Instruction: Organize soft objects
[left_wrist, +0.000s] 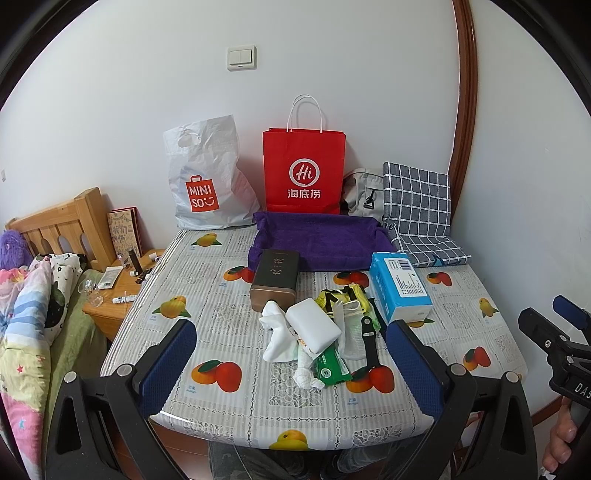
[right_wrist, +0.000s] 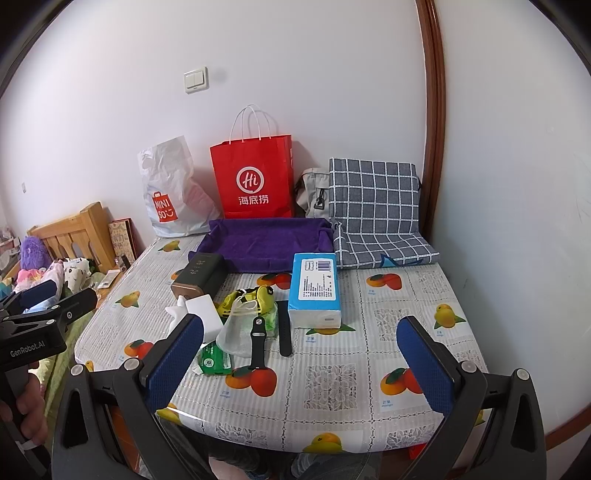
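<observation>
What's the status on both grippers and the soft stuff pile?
Left gripper open, empty; right gripper open, empty. Soft pile untouched mid-table, purple tray behind it. Brown box and tissue pack flank the pile.

White wall (left_wrist: 332, 55) with light switch (left_wrist: 241, 57), wooden headboard (left_wrist: 66, 225), nightstand (left_wrist: 110, 306)

free: table front (right_wrist: 332, 387) | blocked: clutter pile (left_wrist: 317, 328), tissue pack (right_wrist: 314, 291)
</observation>
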